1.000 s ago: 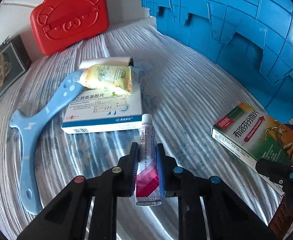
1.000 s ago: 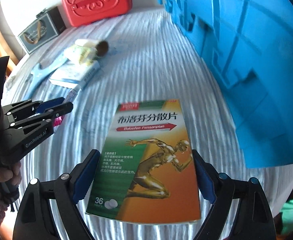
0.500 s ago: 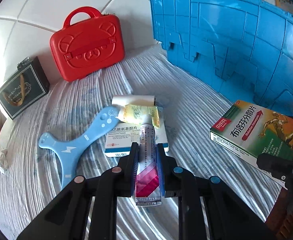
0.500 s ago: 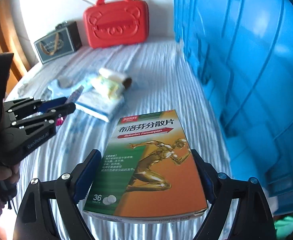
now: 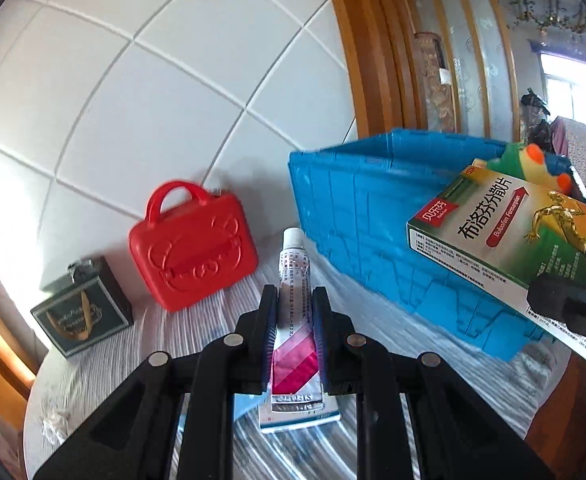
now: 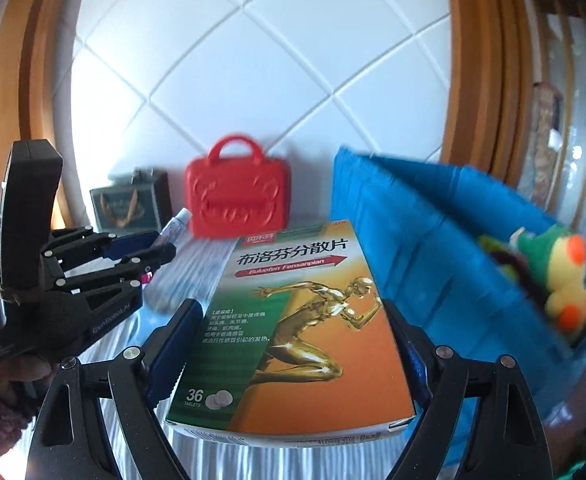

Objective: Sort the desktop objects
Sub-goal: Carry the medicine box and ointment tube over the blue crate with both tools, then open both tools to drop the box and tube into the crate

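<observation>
My left gripper (image 5: 293, 300) is shut on a white ointment tube (image 5: 293, 280) with a pink striped end, held well above the table; it also shows in the right wrist view (image 6: 175, 226). My right gripper (image 6: 289, 316) is shut on a green and orange medicine box (image 6: 297, 320), which also shows in the left wrist view (image 5: 513, 248). The box is raised beside the blue crate (image 5: 365, 216), about level with its rim (image 6: 433, 240). A plush frog (image 6: 561, 276) lies in the crate.
A red toy suitcase (image 5: 191, 248) and a small dark gift bag (image 5: 81, 312) stand against the tiled wall at the back. A white and blue medicine box (image 5: 299, 420) lies on the striped cloth under my left gripper. A wooden frame (image 5: 377, 40) rises behind the crate.
Both grippers have risen and tilted up with their objects, so the wall and the crate's rim have come into view. The table items have dropped out of sight below.
</observation>
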Tool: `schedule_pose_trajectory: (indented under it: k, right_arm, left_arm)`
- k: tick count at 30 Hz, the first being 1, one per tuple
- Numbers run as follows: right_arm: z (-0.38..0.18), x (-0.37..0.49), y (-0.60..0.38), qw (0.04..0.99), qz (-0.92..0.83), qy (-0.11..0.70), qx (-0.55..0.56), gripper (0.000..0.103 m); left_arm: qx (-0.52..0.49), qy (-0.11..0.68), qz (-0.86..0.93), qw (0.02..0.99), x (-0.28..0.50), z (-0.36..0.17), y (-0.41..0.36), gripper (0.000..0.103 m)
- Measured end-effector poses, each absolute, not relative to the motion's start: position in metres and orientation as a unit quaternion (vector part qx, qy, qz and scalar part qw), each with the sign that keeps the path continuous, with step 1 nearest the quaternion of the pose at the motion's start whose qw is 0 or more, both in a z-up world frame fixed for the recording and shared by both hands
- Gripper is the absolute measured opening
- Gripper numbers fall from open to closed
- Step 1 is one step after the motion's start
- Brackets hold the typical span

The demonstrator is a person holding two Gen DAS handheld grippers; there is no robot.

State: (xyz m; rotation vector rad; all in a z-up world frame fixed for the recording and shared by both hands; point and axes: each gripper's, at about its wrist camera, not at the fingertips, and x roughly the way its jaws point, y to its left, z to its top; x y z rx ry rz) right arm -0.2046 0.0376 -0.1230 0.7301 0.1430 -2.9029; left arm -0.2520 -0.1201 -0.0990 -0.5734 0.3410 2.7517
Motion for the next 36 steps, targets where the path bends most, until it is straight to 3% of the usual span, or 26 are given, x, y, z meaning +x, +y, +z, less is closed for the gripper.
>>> schedule_pose_trajectory:
  k: [11,27,28,29,33,34,35,36]
  right_arm:
    - [-0.025,-0.176,0.147,-0.028,-0.993,0.023,0.109,0.088]
    - [-0.015,-0.202,0.298,-0.052,-0.992,-0.003,0.118,0.088]
    - [-0.015,-0.206,0.303,-0.053,-0.991,-0.004,0.12,0.087]
    - [-0.016,-0.21,0.308,-0.055,-0.991,-0.006,0.123,0.073]
    - [-0.015,-0.232,0.326,-0.039,-0.99,-0.025,0.136,0.072]
    - [-0.017,-0.239,0.328,-0.038,-0.989,-0.024,0.141,0.072]
    - [-0.017,-0.243,0.33,-0.036,-0.989,-0.028,0.144,0.072]
    - [-0.017,-0.245,0.331,-0.032,-0.989,-0.033,0.143,0.072]
  left_arm:
    - [-0.11,0.132,0.965,0.199,-0.257,-0.009,0.002,0.017]
    - [-0.095,0.153,0.963,0.202,-0.305,0.03,0.162,0.017]
    - [-0.095,0.154,0.963,0.2,-0.308,0.031,0.168,0.017]
    - [-0.097,0.152,0.963,0.2,-0.312,0.033,0.172,0.017]
    - [-0.105,0.148,0.965,0.187,-0.327,0.037,0.185,0.018]
    - [-0.112,0.149,0.966,0.182,-0.332,0.037,0.188,0.021]
    - [-0.123,0.153,0.965,0.175,-0.338,0.036,0.191,0.041]
    - [-0.129,0.154,0.965,0.166,-0.34,0.035,0.194,0.076]
